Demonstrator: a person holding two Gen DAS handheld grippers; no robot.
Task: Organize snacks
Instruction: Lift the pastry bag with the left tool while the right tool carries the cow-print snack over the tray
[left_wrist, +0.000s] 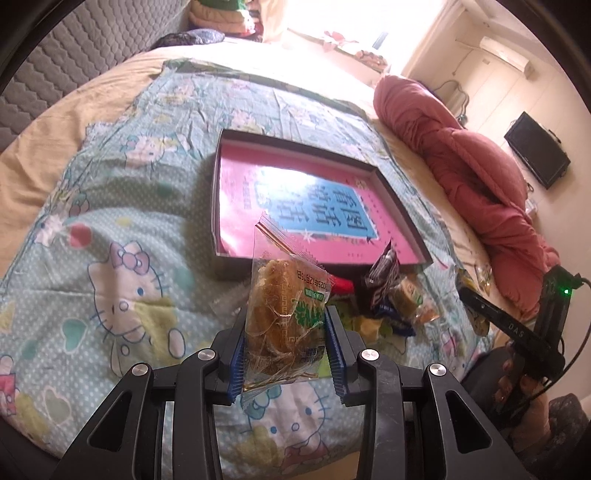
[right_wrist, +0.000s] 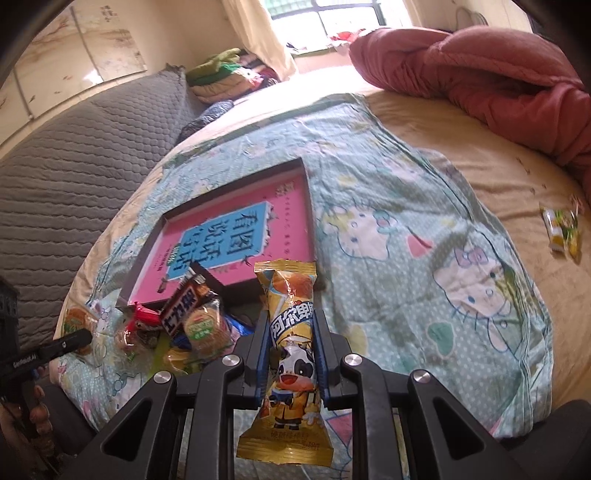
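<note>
Pastry in a clear wrapper (left_wrist: 286, 317) stands upright between the left gripper (left_wrist: 286, 350) pads, lifted off the cartoon sheet (left_wrist: 110, 229), probably so it can travel to the shallow box with the pink book (left_wrist: 295, 206) lying at twelve o'clock; the jaws are closed part-way, pinching the packet's sides. A loose snack pile (left_wrist: 395, 299) sits at two o'clock. From the right wrist view, the right gripper (right_wrist: 291, 347) clamps a yellow cow-print snack bar (right_wrist: 291, 354) lengthwise (jaws narrow, pressed against both sides), with the box at eleven o'clock and the pile at nine o'clock.
</note>
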